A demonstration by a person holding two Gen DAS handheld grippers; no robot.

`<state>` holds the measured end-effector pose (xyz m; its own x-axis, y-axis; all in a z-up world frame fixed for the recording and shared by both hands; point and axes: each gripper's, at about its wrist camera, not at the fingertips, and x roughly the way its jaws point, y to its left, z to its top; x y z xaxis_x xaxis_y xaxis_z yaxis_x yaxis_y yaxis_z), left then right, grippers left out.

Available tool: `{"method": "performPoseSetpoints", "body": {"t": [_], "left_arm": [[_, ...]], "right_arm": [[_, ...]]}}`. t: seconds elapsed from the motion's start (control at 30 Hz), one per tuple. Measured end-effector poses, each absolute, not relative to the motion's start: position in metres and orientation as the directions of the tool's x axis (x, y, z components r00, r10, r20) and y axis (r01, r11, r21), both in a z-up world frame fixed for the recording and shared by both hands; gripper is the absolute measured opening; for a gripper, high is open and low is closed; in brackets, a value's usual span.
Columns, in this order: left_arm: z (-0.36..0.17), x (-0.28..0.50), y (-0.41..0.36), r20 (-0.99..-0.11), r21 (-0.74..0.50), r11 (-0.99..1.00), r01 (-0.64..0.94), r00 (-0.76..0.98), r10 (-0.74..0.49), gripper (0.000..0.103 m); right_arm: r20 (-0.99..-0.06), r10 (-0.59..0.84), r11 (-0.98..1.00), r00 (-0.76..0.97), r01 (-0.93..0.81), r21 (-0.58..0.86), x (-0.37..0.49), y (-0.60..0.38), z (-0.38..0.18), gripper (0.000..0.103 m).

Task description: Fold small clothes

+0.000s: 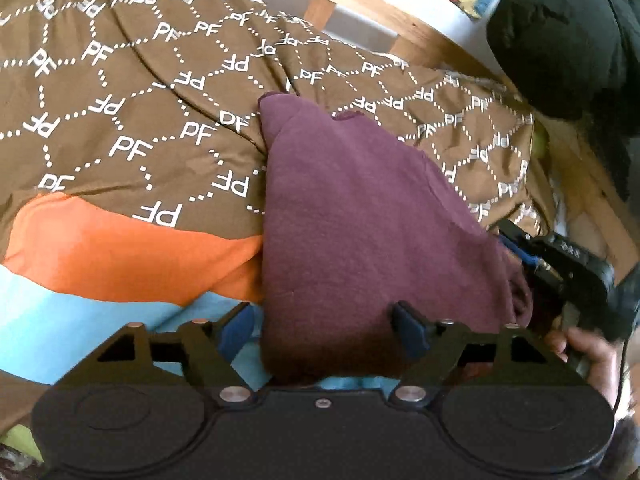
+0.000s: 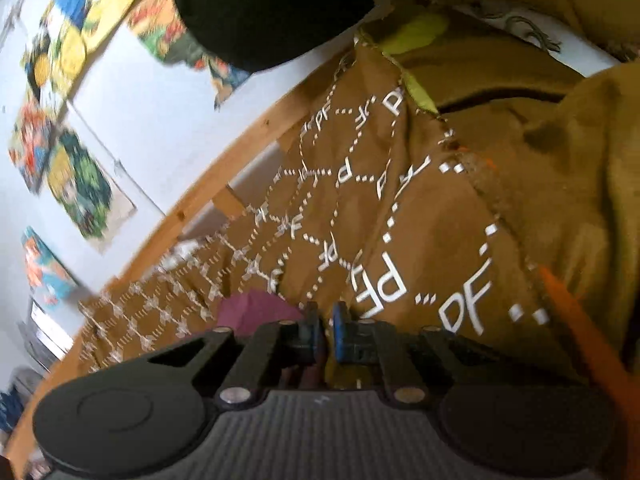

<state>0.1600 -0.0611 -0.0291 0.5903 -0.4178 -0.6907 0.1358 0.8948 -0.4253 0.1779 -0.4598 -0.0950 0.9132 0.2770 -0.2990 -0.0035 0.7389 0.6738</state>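
A maroon garment point(image 1: 360, 208) lies flat on a brown bedspread point(image 1: 120, 120) printed with white "PF" letters, with orange and light-blue bands along its near side. My left gripper point(image 1: 324, 330) stands open and wide. The garment's near end lies between its blue pads point(image 1: 236, 330), and the left pad stays clear of the cloth. At the garment's bunched right edge sits my right gripper point(image 1: 520, 252), held by a hand point(image 1: 588, 352). In the right wrist view my right gripper point(image 2: 327, 330) shows a narrow gap with nothing clamped. A maroon corner point(image 2: 252, 308) peeks out to the left of it.
A wooden bed rail point(image 1: 420, 36) borders the far side, with a white wall and colourful pictures point(image 2: 76, 176) beyond. A black fuzzy mass point(image 1: 560, 40) hangs at the upper right. Mustard fabric point(image 2: 560, 160) is piled right of the bedspread.
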Motion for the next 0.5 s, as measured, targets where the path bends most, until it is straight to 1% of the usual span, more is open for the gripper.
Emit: {"method": "performPoseSetpoints", "body": {"t": [0.03, 0.07, 0.1, 0.13, 0.23, 0.3, 0.43, 0.5], "left_arm": [[-0.028, 0.162, -0.060, -0.683, -0.440, 0.888, 0.136, 0.591, -0.429, 0.085], [-0.026, 0.165, -0.059, -0.672, -0.449, 0.882, 0.143, 0.597, -0.438, 0.087], [-0.024, 0.168, -0.060, -0.660, -0.450, 0.880, 0.155, 0.606, -0.444, 0.092], [-0.021, 0.171, -0.060, -0.645, -0.442, 0.880, 0.174, 0.620, -0.447, 0.096], [-0.017, 0.183, -0.065, -0.625, -0.402, 0.890, 0.217, 0.645, -0.439, 0.099], [-0.022, 0.194, -0.067, -0.642, -0.413, 0.886, 0.212, 0.622, -0.448, 0.099], [-0.043, 0.199, -0.067, -0.683, -0.436, 0.884, 0.167, 0.578, -0.446, 0.099], [-0.051, 0.196, -0.064, -0.685, -0.448, 0.880, 0.159, 0.571, -0.452, 0.100]], "right_arm": [[-0.291, 0.294, 0.732, 0.910, -0.019, 0.681, 0.179, -0.460, -0.095, 0.047], [-0.282, 0.312, 0.729, 0.907, -0.038, 0.684, 0.178, -0.459, -0.096, 0.065], [-0.278, 0.330, 0.729, 0.902, -0.056, 0.682, 0.180, -0.455, -0.095, 0.069], [-0.280, 0.342, 0.732, 0.897, -0.068, 0.677, 0.182, -0.450, -0.095, 0.069], [-0.287, 0.375, 0.747, 0.881, -0.104, 0.657, 0.187, -0.438, -0.097, 0.072], [-0.294, 0.387, 0.757, 0.874, -0.119, 0.642, 0.189, -0.431, -0.100, 0.075], [-0.335, 0.384, 0.780, 0.860, -0.108, 0.616, 0.191, -0.425, -0.111, 0.075], [-0.330, 0.395, 0.770, 0.857, -0.113, 0.628, 0.191, -0.425, -0.115, 0.075]]}}
